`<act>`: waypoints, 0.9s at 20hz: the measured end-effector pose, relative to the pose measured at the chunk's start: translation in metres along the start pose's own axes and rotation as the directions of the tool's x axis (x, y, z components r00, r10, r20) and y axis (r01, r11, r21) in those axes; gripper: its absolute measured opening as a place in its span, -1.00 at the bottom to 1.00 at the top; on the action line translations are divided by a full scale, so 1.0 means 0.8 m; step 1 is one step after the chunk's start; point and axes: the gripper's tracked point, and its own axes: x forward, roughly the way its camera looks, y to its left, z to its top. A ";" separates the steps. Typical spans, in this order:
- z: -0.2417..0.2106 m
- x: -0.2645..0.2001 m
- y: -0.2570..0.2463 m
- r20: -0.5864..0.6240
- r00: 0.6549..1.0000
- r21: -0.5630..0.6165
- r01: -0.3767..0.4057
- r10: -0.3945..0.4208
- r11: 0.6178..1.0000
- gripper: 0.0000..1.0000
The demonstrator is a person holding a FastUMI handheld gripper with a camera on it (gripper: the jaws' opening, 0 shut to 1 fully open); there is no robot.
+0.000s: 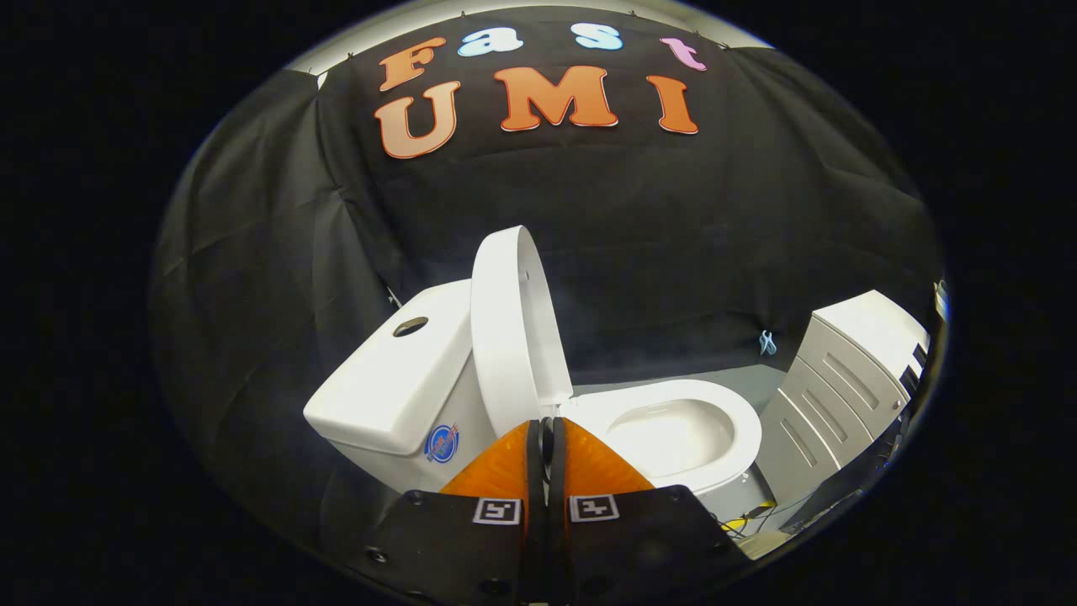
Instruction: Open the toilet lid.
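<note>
A white toilet stands ahead of me. Its lid (505, 328) is raised upright and leans back against the white tank (395, 379). The seat and bowl (673, 429) lie uncovered to the right of the lid. My gripper (545, 429) is just in front of the lid's lower edge, near the hinge end of the seat. Its two orange fingers (505, 471) are pressed together with nothing between them.
A white drawer cabinet (841, 379) stands to the right of the toilet bowl. Some cables (749, 518) lie on the grey floor (740, 383) near the bowl's base. Black cloth walls close in behind and on both sides.
</note>
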 end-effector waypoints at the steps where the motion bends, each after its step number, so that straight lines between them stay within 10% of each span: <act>1: 0.000 0.000 0.006 0.002 1.000 -0.007 -0.004 0.004 1.000 -0.85; 18: -0.014 0.004 0.062 0.007 1.000 -0.126 -0.009 0.010 0.992 -0.85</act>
